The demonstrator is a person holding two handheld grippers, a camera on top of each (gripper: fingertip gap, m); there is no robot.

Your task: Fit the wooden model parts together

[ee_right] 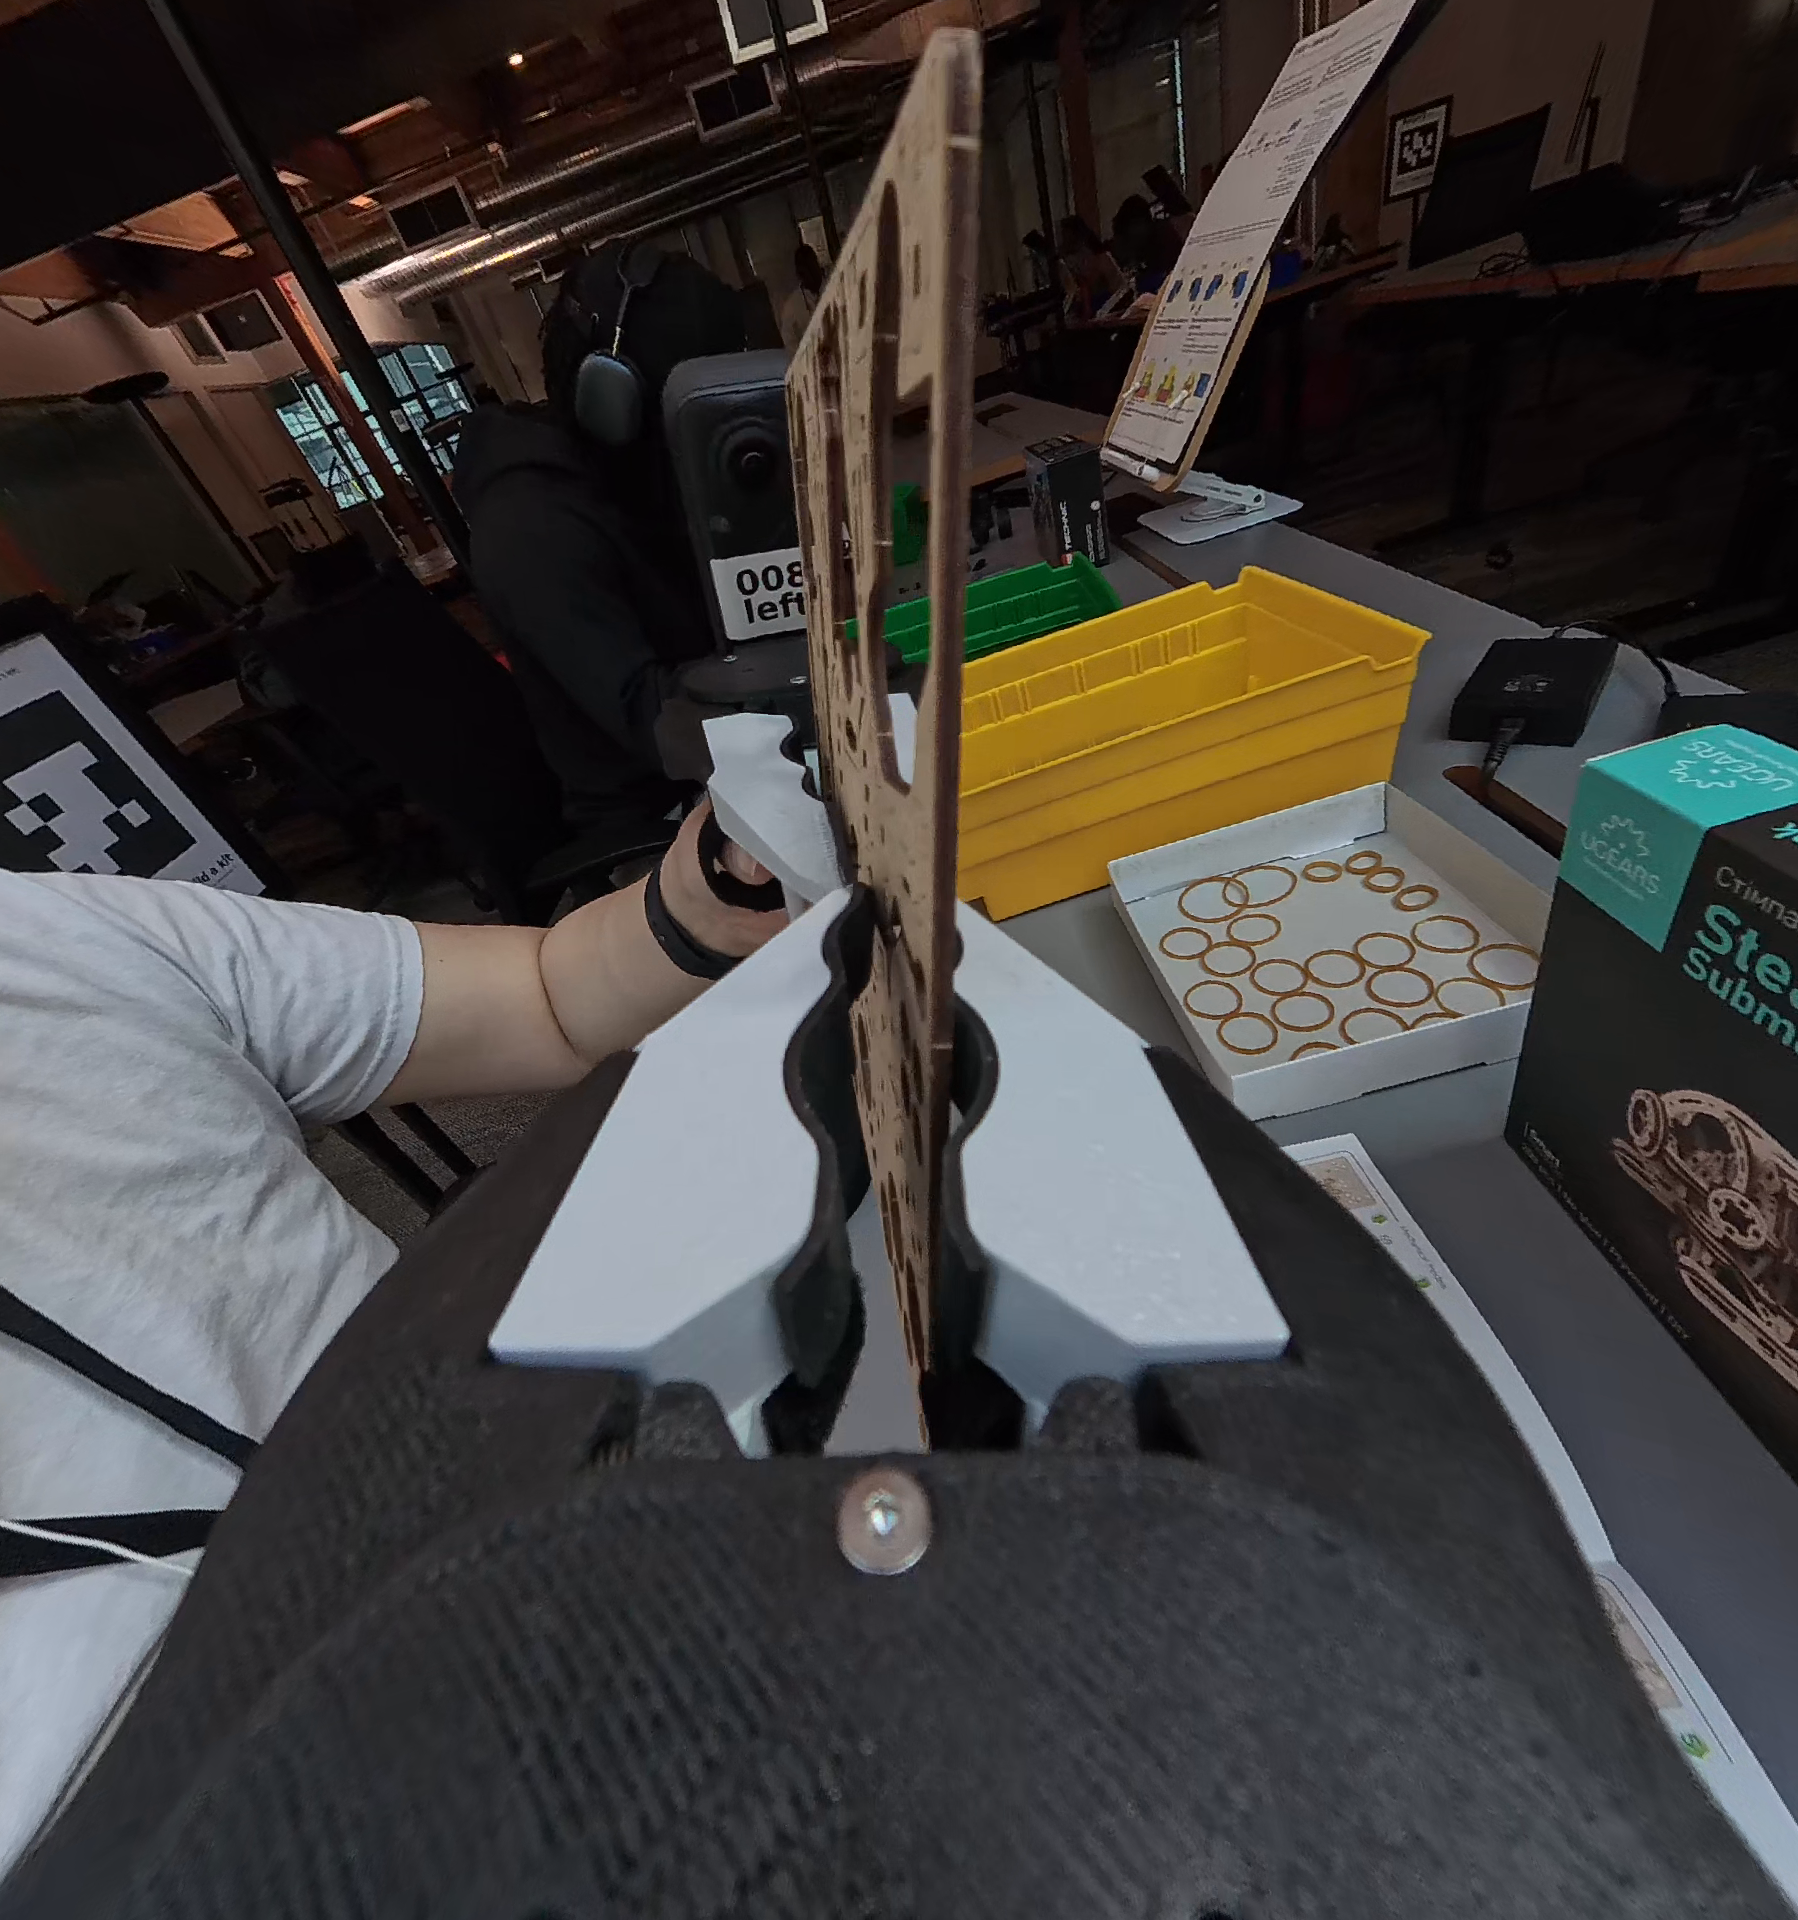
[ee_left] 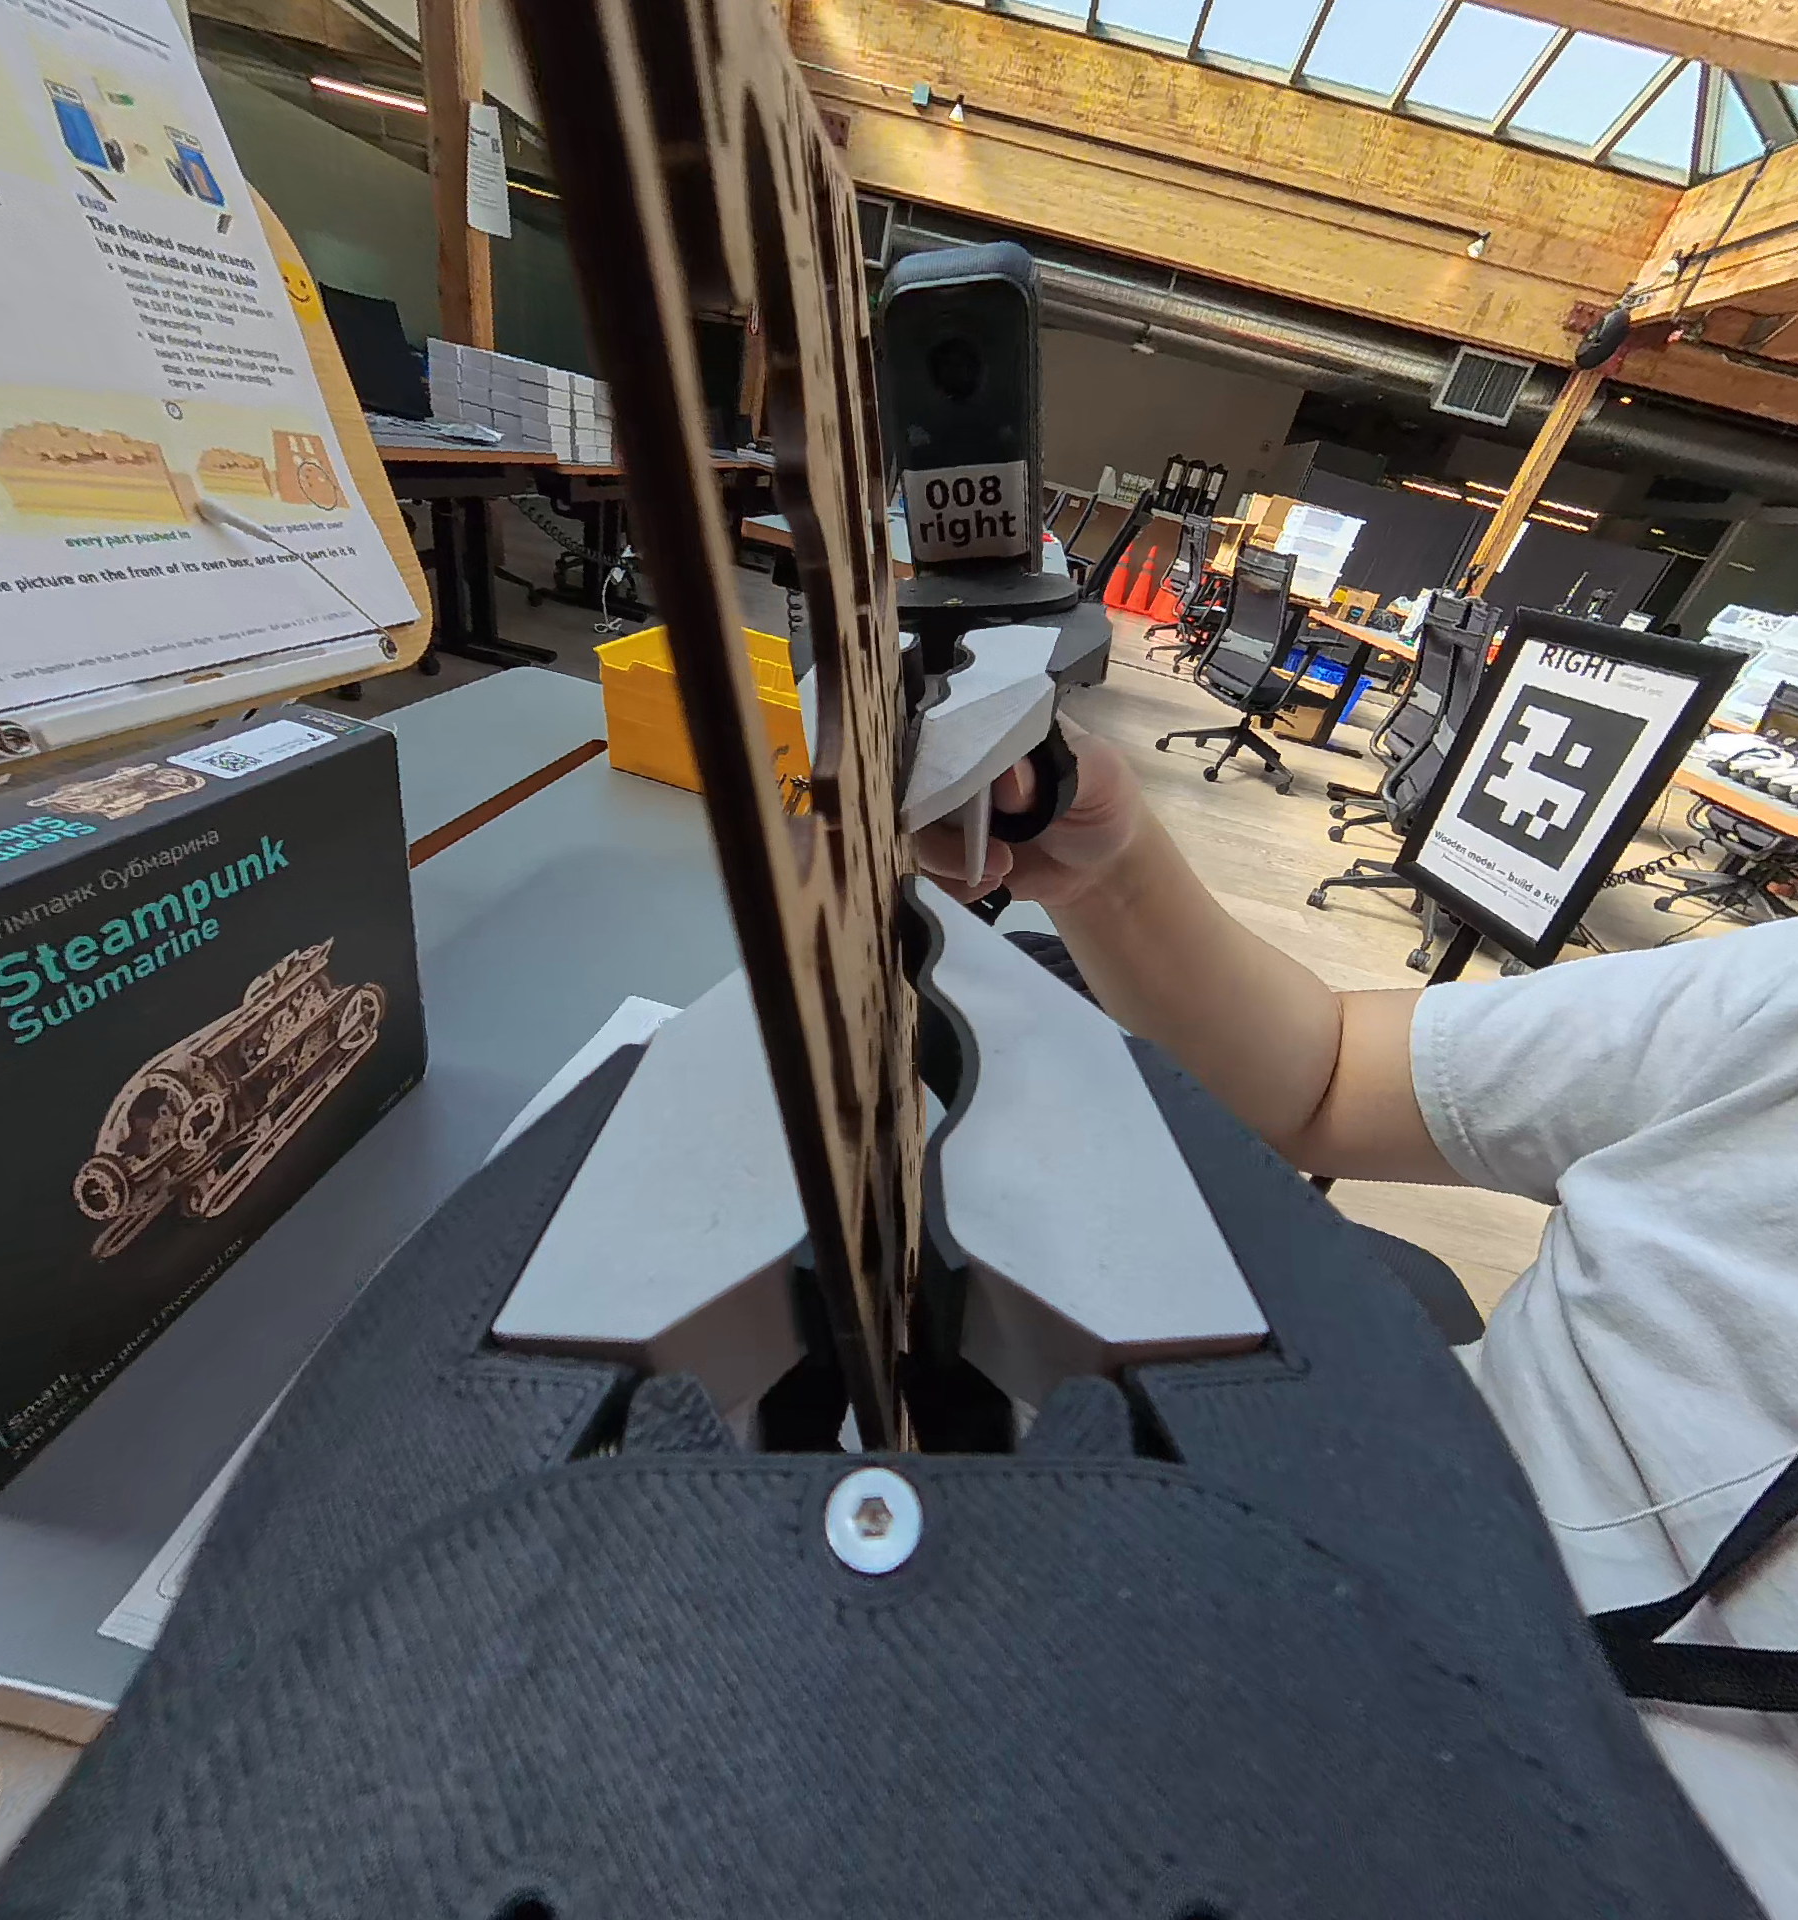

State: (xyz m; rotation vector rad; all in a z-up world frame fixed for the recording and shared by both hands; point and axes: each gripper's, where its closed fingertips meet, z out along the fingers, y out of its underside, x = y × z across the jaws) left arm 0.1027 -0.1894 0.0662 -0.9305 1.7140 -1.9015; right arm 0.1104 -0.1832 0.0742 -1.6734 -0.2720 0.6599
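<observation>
A laser-cut wooden parts sheet (ee_left: 729, 416) stands on edge above the table, held between both grippers. My left gripper (ee_left: 859, 966) is shut on one edge of it. My right gripper (ee_left: 978, 717) shows beyond the sheet, gripping the opposite edge, with a hand on its handle. In the right wrist view the sheet (ee_right: 905, 416) rises upright from my right gripper (ee_right: 900, 935), which is shut on it. My left gripper (ee_right: 770, 790) clamps the far edge there. The sheet has cut-out holes where parts have been removed.
The dark model kit box (ee_left: 147, 1039) stands on the grey table, also seen in the right wrist view (ee_right: 1705, 1039). A yellow bin (ee_right: 1186, 707), a green bin (ee_right: 999, 608), a white tray of rubber rings (ee_right: 1321, 966) and an instruction sheet (ee_right: 1497, 1455) lie nearby. An instruction stand (ee_left: 126, 364) is behind the box. The grippers are tip to tip, or close to it.
</observation>
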